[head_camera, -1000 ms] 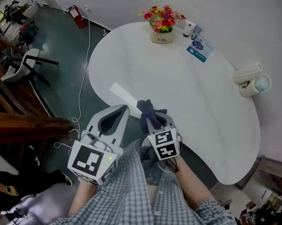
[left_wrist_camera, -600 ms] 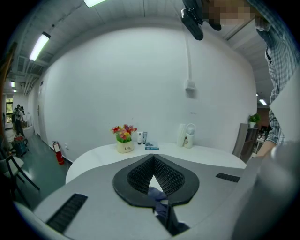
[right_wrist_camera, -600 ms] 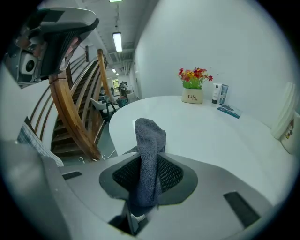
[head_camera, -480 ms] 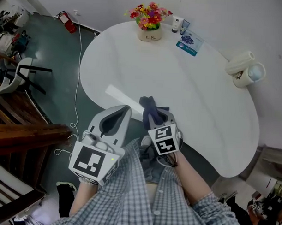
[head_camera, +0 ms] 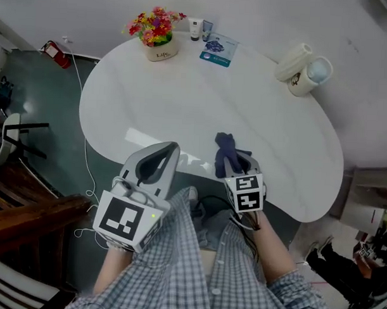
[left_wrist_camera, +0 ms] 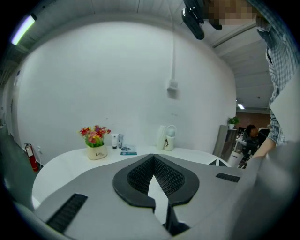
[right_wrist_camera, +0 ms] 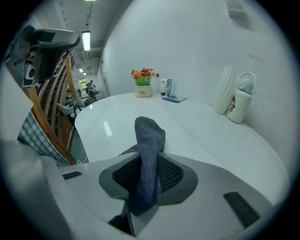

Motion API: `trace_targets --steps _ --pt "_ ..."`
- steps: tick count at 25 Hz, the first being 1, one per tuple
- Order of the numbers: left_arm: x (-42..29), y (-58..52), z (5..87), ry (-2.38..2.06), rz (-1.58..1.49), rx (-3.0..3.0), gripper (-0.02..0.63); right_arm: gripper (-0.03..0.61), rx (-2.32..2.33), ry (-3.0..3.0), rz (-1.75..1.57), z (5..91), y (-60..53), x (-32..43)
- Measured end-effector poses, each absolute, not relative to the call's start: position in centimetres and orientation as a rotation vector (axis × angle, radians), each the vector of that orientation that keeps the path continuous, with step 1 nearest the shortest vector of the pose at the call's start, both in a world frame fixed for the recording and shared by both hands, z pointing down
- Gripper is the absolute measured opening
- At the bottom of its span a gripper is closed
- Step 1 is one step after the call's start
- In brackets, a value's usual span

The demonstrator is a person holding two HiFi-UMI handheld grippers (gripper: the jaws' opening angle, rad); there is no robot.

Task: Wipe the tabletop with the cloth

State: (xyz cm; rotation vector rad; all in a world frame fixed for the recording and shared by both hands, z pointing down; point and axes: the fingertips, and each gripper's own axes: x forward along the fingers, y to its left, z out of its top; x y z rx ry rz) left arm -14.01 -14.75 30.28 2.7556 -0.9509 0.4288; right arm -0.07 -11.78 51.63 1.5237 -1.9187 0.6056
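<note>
**Sam:** Where is the cloth?

**Mia:** The cloth (right_wrist_camera: 150,133) is in the right gripper (right_wrist_camera: 149,157). The two jaws squeeze it tight. It is dark blue-grey and fuzzy, like a towel. It sticks up out of the jaws in a thick strip, and its top flops over.

**Sam:** Is it on the table?

**Mia:** It is over the table (head_camera: 183,99), close to the near edge. I can't tell if it touches the top. The table is white, smooth and shiny. It has round ends and a dip in the near side, a bit like a bean.

**Sam:** What about the left gripper?

**Mia:** The left gripper (left_wrist_camera: 153,158) holds nothing. Its grey jaws meet at the tip, with only a thin crack lower down. The pads inside are black with a bumpy net pattern. It is over the near edge too, near the right one.

**Sam:** What else is on the table?

**Mia:** Everything else is at the far side. There is a round cream pot (head_camera: 161,50) with red, pink and yellow flowers (head_camera: 154,21). Next to it are two little tubes (head_camera: 196,29) and a flat blue card (head_camera: 219,49). Well apart from those, a white roll (head_camera: 292,61) lies right beside a cream jug (head_camera: 308,75) with a loop handle.

**Sam:** And the person?

**Mia:** You can see a soft shirt (head_camera: 189,264) with blue and white checks.
</note>
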Motion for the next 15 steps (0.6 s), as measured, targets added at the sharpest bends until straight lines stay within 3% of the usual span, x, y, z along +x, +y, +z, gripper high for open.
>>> trace_targets --steps 15 --pt "-10.1 -15.1 30.3 -0.765 0.400 2.819 0.005 0.087 1.975 -1.505 0.824 52.0 -4.0 16.4"
